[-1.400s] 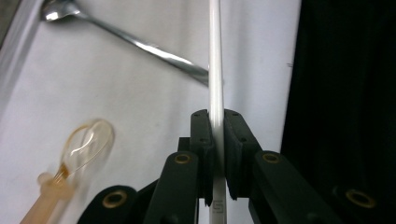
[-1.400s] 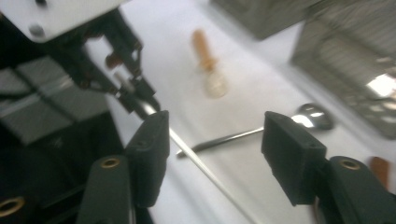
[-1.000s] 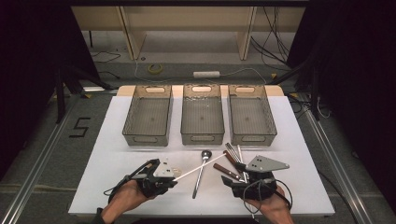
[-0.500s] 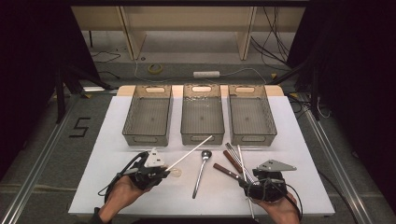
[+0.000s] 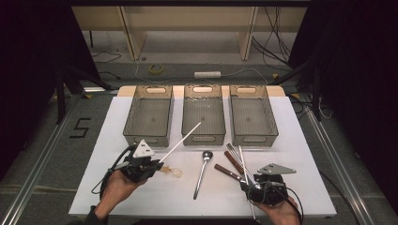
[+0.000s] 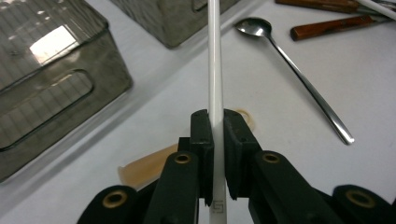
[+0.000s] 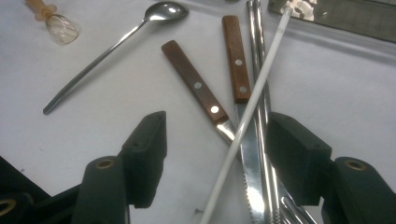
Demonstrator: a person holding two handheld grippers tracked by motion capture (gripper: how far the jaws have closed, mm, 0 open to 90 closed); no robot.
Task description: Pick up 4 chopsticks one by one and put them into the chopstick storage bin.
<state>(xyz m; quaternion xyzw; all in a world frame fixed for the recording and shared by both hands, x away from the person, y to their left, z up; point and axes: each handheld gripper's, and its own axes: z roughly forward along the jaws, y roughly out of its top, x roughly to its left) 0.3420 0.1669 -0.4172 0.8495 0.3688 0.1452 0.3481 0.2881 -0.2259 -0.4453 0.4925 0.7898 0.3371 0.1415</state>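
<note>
My left gripper (image 5: 155,165) (image 6: 215,126) is shut on a white chopstick (image 5: 183,140) (image 6: 215,56), lifted off the table and slanting up toward the middle bin (image 5: 202,138). My right gripper (image 5: 251,184) (image 7: 222,140) stands open near the front right, its jaws having just been closing a little. Between them, untouched by the pads, lie a second white chopstick (image 7: 261,79) (image 5: 242,161), the blades of two wooden-handled knives (image 7: 194,84) (image 5: 226,171) and a pair of metal chopsticks (image 7: 256,42).
Three grey bins stand in a row at the back: the middle one, a left bin (image 5: 146,139) and a right bin (image 5: 253,139). A metal spoon (image 5: 202,173) (image 6: 299,79) (image 7: 112,46) lies mid-table, with a small amber plastic spoon (image 5: 172,172) (image 7: 51,21) to its left.
My left hand has moved left and slightly up, swinging the white chopstick up toward the bins. My right hand has drawn back toward the near right edge and sunk over the cutlery.
</note>
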